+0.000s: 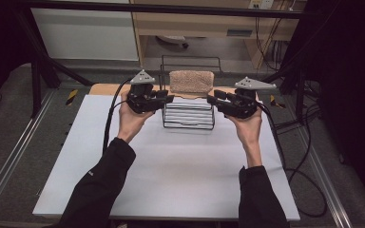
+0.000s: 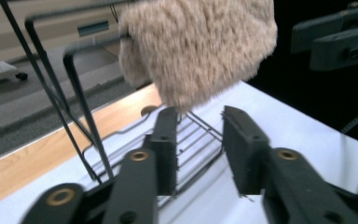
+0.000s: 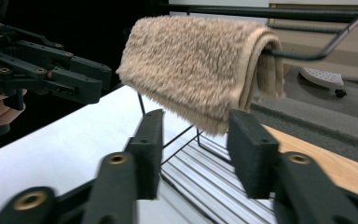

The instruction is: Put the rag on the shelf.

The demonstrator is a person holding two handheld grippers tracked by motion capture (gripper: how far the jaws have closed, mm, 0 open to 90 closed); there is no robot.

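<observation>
Between both open hand-held grippers [image 1: 190, 99] hangs the towel [image 1: 191, 81].

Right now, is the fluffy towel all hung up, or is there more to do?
The fluffy towel already hangs folded over the wire rack. Both the left gripper and the right gripper are open beside it, holding nothing. Whether more is left, I cannot tell.

Fluffy beige towel [image 1: 191, 81] hangs folded over the wire rack's [image 1: 188, 124] top bar.
</observation>
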